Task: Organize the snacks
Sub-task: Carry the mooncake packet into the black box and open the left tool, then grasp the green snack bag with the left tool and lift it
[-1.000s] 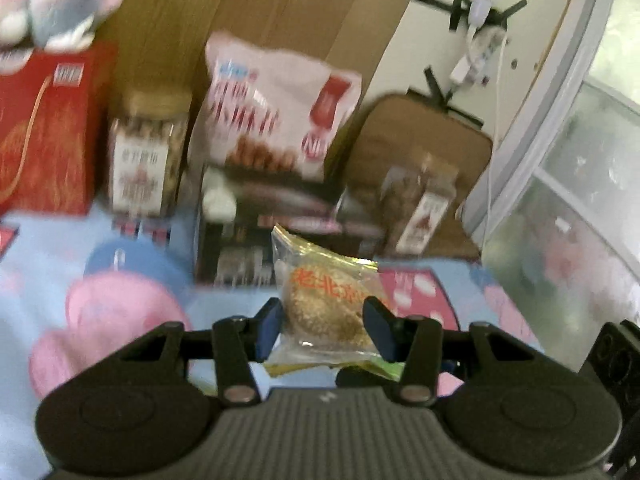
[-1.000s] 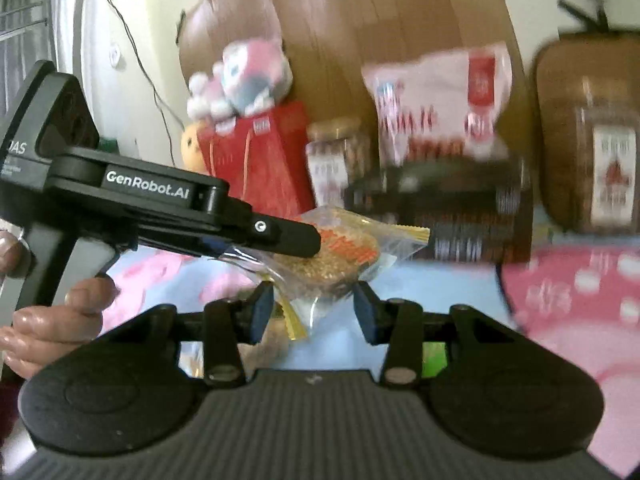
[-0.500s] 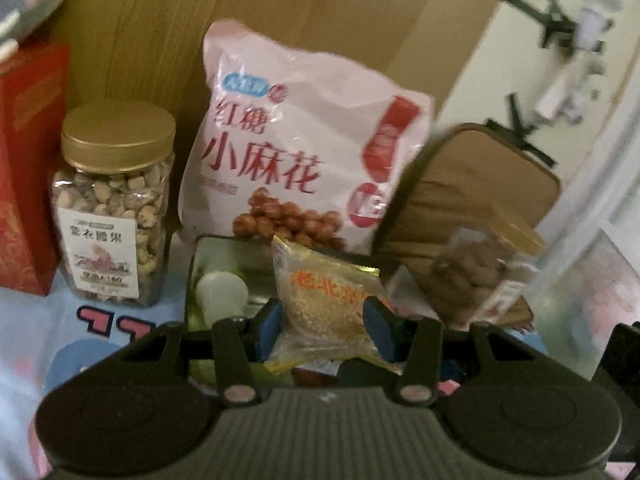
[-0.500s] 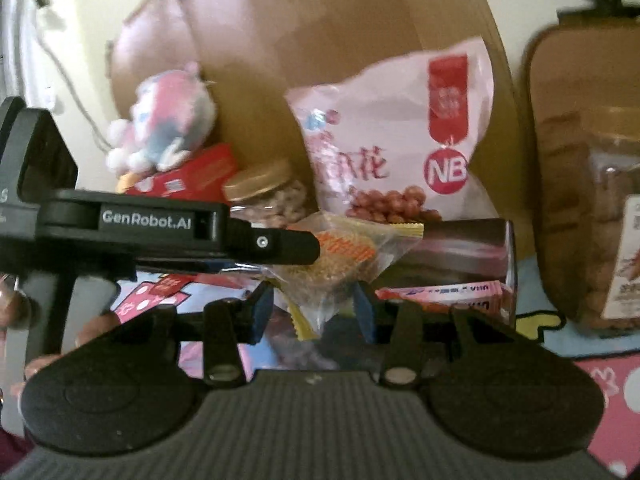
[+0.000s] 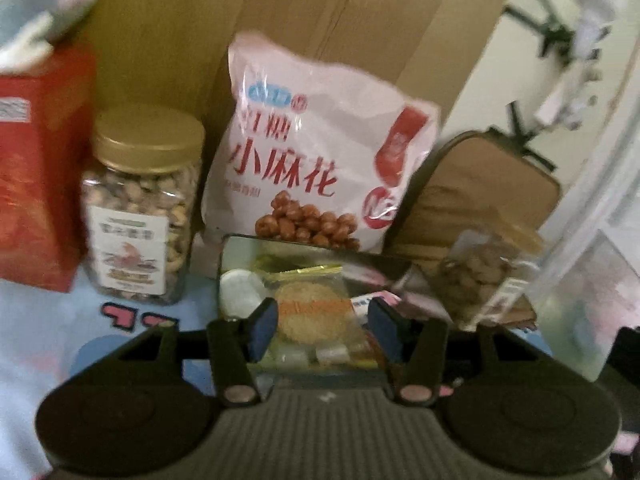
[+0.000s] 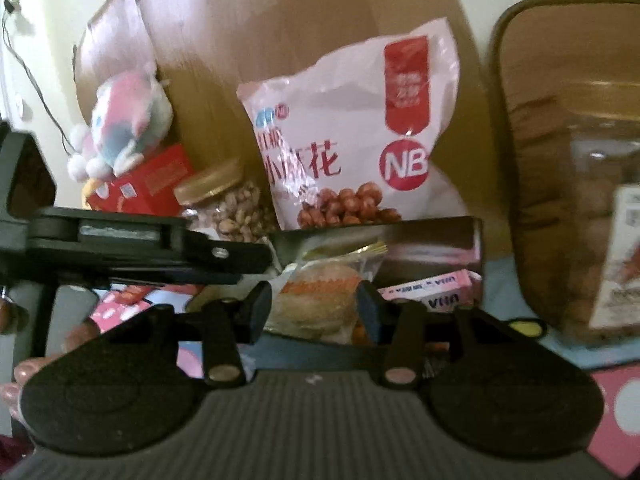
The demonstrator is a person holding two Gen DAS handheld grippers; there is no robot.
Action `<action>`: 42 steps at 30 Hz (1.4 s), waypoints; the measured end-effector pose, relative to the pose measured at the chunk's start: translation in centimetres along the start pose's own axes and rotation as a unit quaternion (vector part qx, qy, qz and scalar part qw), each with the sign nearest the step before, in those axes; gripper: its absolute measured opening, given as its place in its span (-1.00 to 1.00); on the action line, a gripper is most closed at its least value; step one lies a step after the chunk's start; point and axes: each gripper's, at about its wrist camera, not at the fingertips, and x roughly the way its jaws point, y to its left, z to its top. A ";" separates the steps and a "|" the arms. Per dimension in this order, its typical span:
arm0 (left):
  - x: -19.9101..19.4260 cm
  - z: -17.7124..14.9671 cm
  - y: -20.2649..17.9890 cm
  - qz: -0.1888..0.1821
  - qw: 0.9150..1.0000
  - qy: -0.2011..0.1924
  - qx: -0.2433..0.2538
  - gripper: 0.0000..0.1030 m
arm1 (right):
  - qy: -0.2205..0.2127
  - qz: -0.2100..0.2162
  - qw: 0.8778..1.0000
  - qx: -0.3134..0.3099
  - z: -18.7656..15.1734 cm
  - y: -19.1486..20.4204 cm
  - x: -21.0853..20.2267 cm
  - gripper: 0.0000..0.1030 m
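Observation:
A clear packet with a round sesame cake (image 5: 312, 310) lies in the dark snack box (image 5: 240, 246), on other small snacks. My left gripper (image 5: 322, 326) is open just above it, its blue pads either side and apart from the packet. In the right wrist view the same packet (image 6: 320, 300) lies in the box (image 6: 432, 232) beside a pink carton (image 6: 432, 286). My right gripper (image 6: 314, 312) is open and empty in front of the box. The left gripper's arm (image 6: 152, 248) reaches in from the left.
Behind the box stand a pink snack bag (image 5: 320, 172), a gold-lidded nut jar (image 5: 140, 208), a red gift box (image 5: 36, 172) and a second jar (image 5: 476, 276) before a brown cushion (image 5: 488, 192). A wooden board backs them. A plush toy (image 6: 124, 120) sits on the red box.
My left gripper carried the sesame cake packet forward over the box, then opened. The packet now lies in the box. My right gripper moved closer to the box.

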 end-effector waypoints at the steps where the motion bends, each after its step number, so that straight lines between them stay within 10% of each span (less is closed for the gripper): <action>1: -1.3 -0.6 0.2 -0.001 1.000 -0.005 0.002 -0.01 | -0.005 0.008 1.000 0.006 -0.3 0.3 -1.0 -0.01; 17: -10.9 -12.1 11.0 0.062 0.991 0.036 -0.112 -0.01 | 0.119 0.122 0.985 0.003 -10.1 9.7 -0.5 -0.02; 31: -8.7 -12.2 11.2 0.038 0.992 0.036 -0.116 -0.01 | 0.088 0.015 0.950 -0.300 -14.6 18.1 -0.5 -0.02; 38: -8.1 -11.9 10.9 0.021 0.994 0.045 -0.095 -0.01 | 0.072 -0.072 0.968 -0.228 -13.4 11.5 -4.4 0.01; 42: -7.0 -11.9 11.0 0.018 0.993 0.058 -0.096 -0.01 | 0.081 0.039 0.991 -0.102 -11.1 10.3 -5.2 0.01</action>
